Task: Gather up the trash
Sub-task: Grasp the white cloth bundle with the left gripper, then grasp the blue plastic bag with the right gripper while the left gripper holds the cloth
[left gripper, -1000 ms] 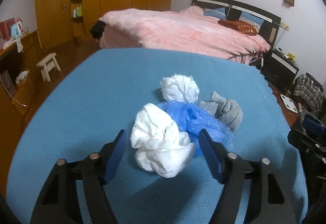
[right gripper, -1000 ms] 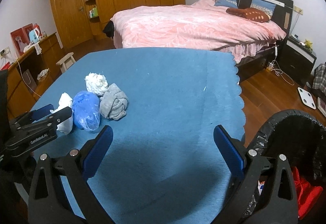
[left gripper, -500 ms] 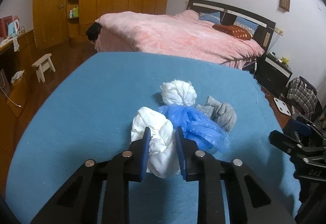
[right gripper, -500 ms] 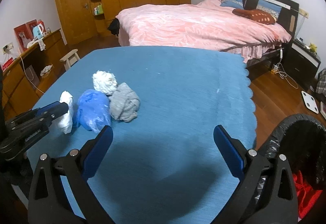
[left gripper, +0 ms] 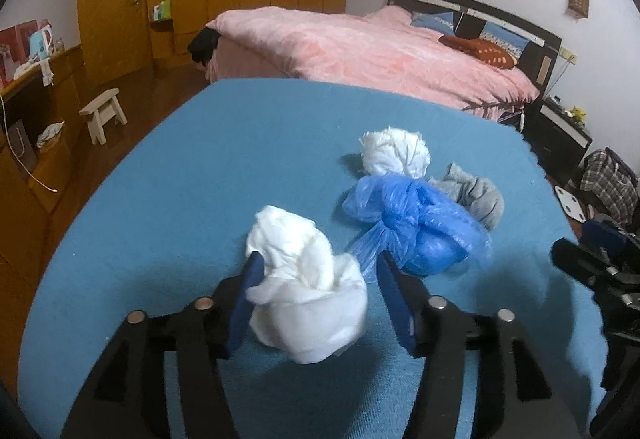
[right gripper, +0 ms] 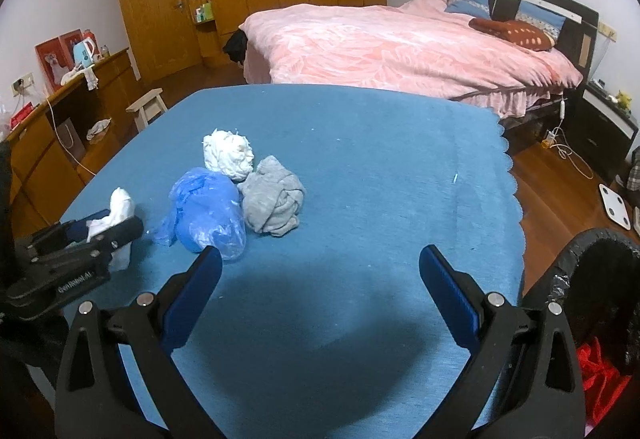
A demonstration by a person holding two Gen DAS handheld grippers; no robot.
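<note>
Just beside: blue bag, grey rag

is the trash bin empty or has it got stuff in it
Not empty: something red lies inside the black-lined trash bin at the table's right edge.

The left gripper tilts down toward the table, its jaws opening, with a white wad between the blue pads; the left pad touches it, the right stands just clear. The right gripper also tilts downward, jaws spread wide and holding nothing, well apart from the left.
</note>
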